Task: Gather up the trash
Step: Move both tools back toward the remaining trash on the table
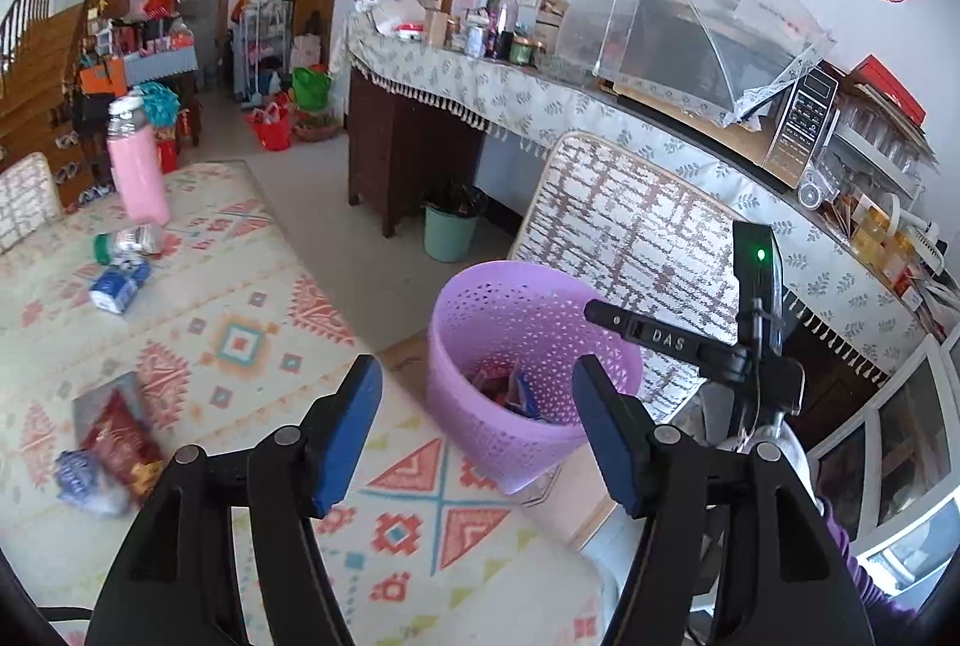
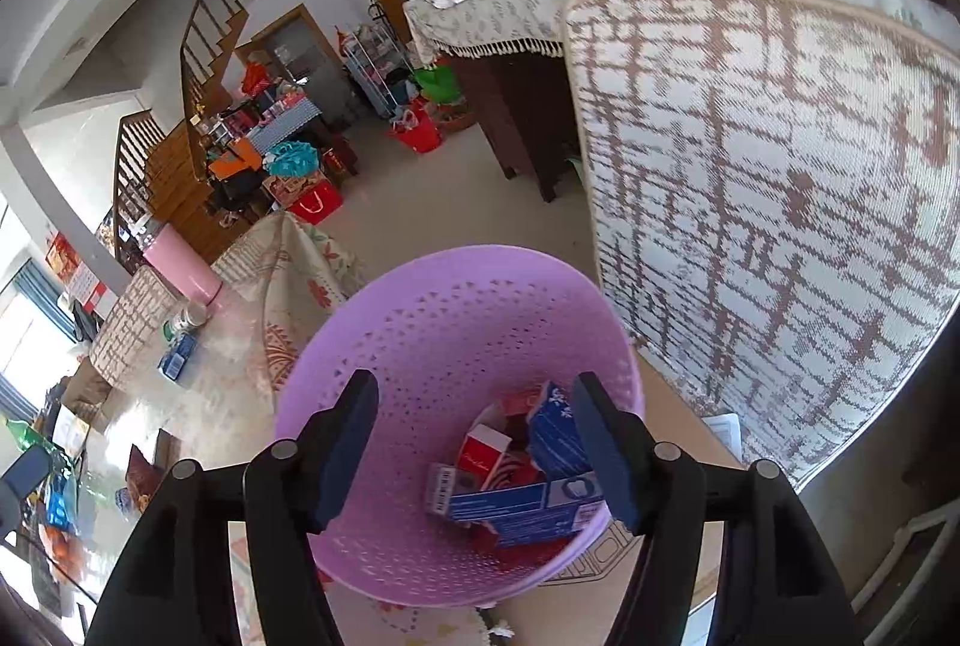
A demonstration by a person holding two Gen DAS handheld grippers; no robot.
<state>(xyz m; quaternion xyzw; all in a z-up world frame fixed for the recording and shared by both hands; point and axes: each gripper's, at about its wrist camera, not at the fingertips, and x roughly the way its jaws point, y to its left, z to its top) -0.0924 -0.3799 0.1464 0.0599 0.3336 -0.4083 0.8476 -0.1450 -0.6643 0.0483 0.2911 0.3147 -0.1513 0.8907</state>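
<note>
Trash sits in two places: some is already in the purple basket [image 2: 456, 346] and some lies on the table [image 1: 252, 298]. The basket has little holes all over its wall and stands at the table's edge, just in front of a chair back [image 1: 630, 226] with a brown and white pattern. Inside it are small boxes [image 2: 522, 496], blue ones and red ones, piled together at the bottom.

The right gripper [image 2: 474, 454] hangs over the basket and looks down into it. Its two blue fingers [image 2: 351, 442] are apart and nothing is between them.

The left gripper [image 1: 477, 436] is over the table, near the basket. Its fingers are apart too, and they hold nothing.

On the patterned tablecloth more trash waits. A red snack bag [image 1: 120, 442] lies next to a crumpled blue wrapper [image 1: 81, 478], close to the left gripper. Farther away lie a small blue carton [image 1: 120, 286] and a tipped-over bottle with a green cap [image 1: 126, 244]. A tall pink bottle [image 1: 138, 166] stands upright behind them.

A green bucket [image 1: 450, 232] stands on the floor by a long counter.
</note>
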